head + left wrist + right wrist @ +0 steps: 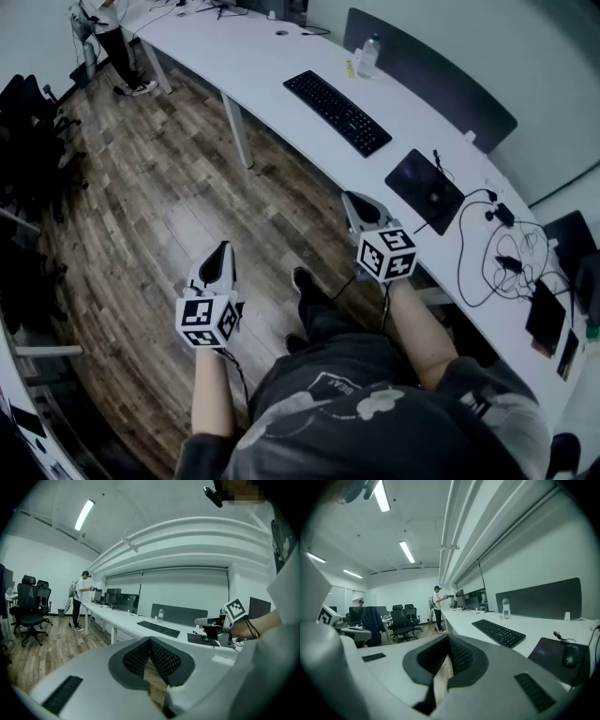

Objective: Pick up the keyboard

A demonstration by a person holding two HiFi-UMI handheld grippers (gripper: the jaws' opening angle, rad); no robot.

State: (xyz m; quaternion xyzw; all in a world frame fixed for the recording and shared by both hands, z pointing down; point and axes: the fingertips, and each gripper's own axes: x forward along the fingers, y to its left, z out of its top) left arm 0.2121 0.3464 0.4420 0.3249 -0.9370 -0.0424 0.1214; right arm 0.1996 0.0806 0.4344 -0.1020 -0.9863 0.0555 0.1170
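Note:
A black keyboard (337, 112) lies on the long white desk (272, 67), far ahead of both hands. It also shows as a dark strip in the left gripper view (158, 628) and closer in the right gripper view (498, 632). My left gripper (219, 256) hangs over the wooden floor, jaws shut with nothing between them. My right gripper (357, 204) hovers by the desk's near edge, short of the keyboard, also shut and empty. In the left gripper view the right gripper (201, 621) appears at the right with its marker cube.
A dark mouse pad with a mouse (426, 185) lies right of the keyboard, with tangled cables (506, 253) beyond. A water bottle (367, 56) stands behind the keyboard near a grey divider (431, 70). Office chairs (23, 131) line the left; a person (108, 37) stands at the desk's far end.

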